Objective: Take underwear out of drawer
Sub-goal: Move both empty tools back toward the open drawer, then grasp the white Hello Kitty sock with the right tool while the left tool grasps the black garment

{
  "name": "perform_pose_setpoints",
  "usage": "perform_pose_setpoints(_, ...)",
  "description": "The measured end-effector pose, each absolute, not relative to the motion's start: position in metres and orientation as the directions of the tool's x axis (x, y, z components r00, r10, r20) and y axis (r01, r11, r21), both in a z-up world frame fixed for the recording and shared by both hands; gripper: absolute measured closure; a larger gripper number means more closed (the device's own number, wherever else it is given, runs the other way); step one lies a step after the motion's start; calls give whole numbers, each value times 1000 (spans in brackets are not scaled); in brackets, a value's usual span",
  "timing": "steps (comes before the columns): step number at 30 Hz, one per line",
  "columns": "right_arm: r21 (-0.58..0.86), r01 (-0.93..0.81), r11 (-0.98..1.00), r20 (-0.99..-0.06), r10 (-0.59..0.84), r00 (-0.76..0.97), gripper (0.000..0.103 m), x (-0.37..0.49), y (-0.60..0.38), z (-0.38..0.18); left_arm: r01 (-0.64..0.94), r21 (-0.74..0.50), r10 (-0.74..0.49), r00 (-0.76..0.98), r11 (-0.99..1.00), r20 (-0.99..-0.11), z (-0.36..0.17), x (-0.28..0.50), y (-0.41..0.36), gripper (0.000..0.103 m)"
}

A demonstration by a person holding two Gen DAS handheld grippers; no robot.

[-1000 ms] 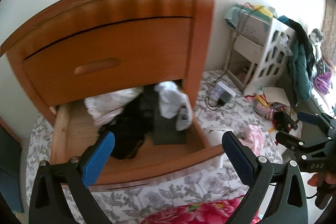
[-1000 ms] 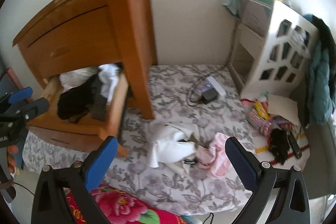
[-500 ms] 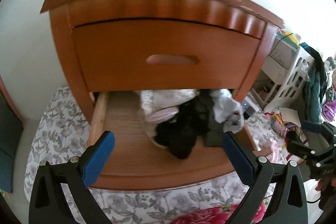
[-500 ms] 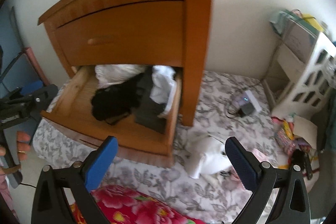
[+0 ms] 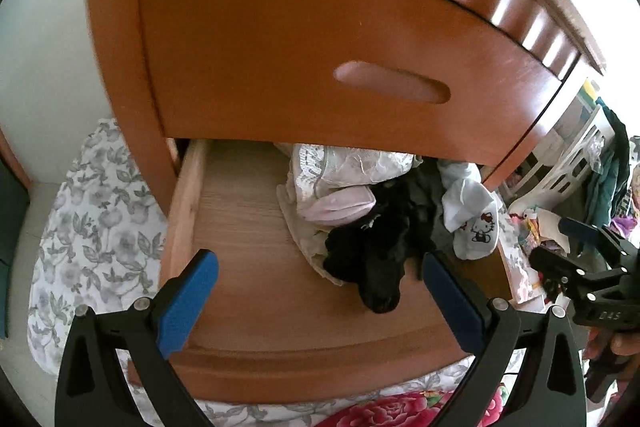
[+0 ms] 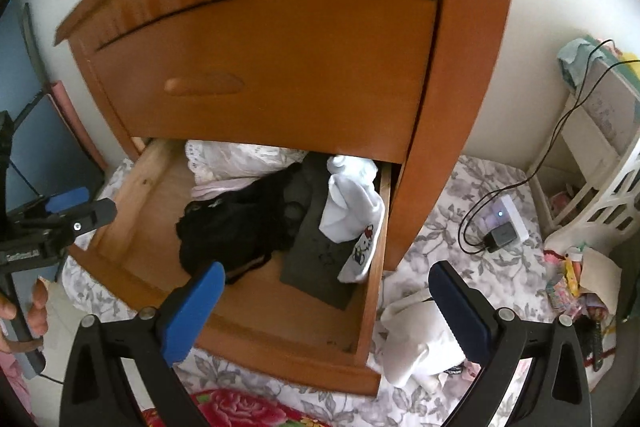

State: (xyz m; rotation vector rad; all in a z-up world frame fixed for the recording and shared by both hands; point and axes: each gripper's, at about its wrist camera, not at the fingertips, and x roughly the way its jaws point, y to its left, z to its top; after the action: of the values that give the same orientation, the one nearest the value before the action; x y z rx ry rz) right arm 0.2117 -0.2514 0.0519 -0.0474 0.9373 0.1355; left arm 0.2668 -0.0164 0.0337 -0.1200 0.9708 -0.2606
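Blue fingers (image 5: 188,303) of the left gripper (image 5: 318,303) are spread wide with nothing held; the right gripper (image 6: 328,311) is likewise wide open and empty. Both are poised over the pulled-out lower drawer (image 5: 256,259) of a wooden nightstand (image 6: 280,75), which stands on a grey floral sheet (image 6: 448,227). A red floral fabric (image 6: 240,409) is seen at the lower edge. To the right, a white lattice shelf unit (image 6: 600,195), a white power strip with charger and cable (image 6: 504,227), and a white garment (image 6: 416,343) on the sheet are noted. The drawer's back is hidden under the closed upper drawer (image 5: 320,59). Underwear lies heaped in the drawer's middle and right: black underwear (image 5: 372,255), white lace piece (image 5: 344,167), white Hello Kitty piece (image 5: 476,227), dark grey folded item (image 6: 320,255). The black underwear lies between the left gripper's fingers, ahead of the tips; contact cannot be confirmed.
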Motion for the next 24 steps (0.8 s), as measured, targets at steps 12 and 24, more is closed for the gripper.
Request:
perform_pose_setpoints(12,34,-88,995,-855,75,513,37,270,-268,8,222,-208,-287,431,953,-855,-9,301,-64,2)
perform_pose_setpoints(24,31,-74,997,-831,67,552,46,284,-260,-1,235,-156,-252,469,959,-846,-12,312,-70,2)
